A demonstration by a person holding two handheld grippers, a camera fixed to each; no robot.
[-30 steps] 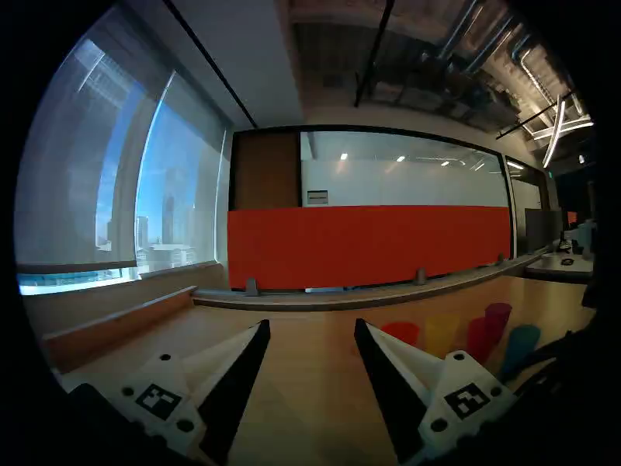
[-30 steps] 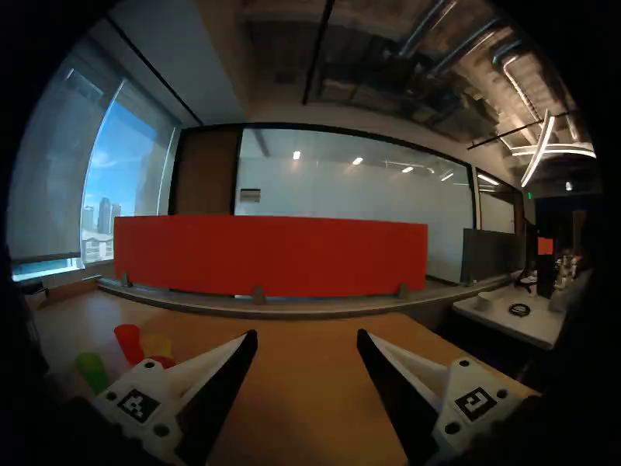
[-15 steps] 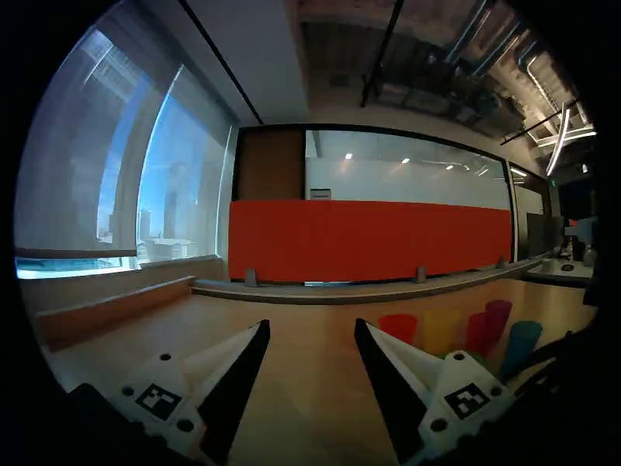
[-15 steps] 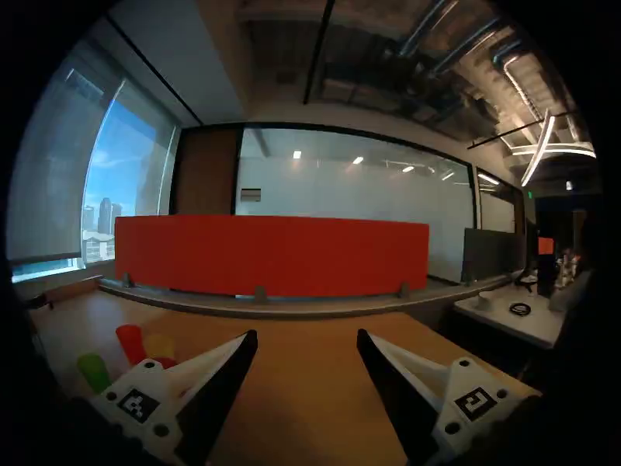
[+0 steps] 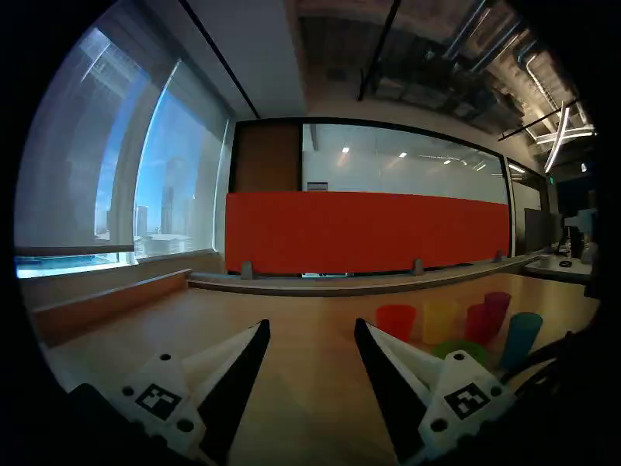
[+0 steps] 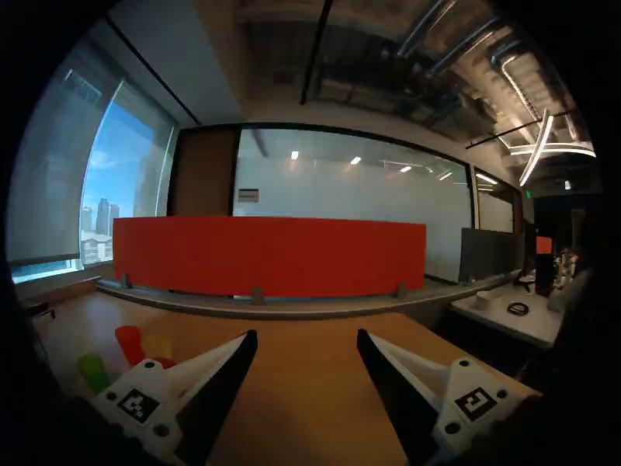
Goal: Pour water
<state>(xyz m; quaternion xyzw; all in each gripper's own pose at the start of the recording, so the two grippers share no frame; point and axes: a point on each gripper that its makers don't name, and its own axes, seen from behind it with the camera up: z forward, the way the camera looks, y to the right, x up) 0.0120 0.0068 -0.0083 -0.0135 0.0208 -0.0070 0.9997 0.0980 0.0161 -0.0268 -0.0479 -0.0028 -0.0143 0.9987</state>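
Cups [image 5: 439, 322] stand in a tight cluster on the wooden table [image 5: 310, 373], on the near side of the red partition [image 5: 365, 231] and toward its right end in the left gripper view. Each one is upright, with its long axis vertical, the wider mouth pointing up and the narrower base on the wood. They are plain, tapered tumblers of coloured, slightly see-through plastic. From the partition's middle outward they run: an orange cup [image 5: 396, 321], a yellow cup [image 5: 439, 317], a crimson cup [image 5: 477, 324], and a teal cup [image 5: 520, 338]. A magenta cup [image 5: 497, 303] stands behind the crimson one, nearer the partition. A green cup [image 5: 459, 349] sits farthest from the partition, partly hidden behind a finger. Whether any cup holds water cannot be told.

The left gripper [image 5: 310, 322] points at the partition with its two white fingers spread wide and only bare table between them. The cluster lies just beside its right finger, not touching it.

In the right gripper view the cluster sits before the partition's left end. It shows the orange cup [image 6: 128, 342], the yellow cup [image 6: 159, 346] and the green cup [image 6: 93, 371]. The right gripper [image 6: 307, 334] also faces the partition, fingers wide apart and holding nothing.
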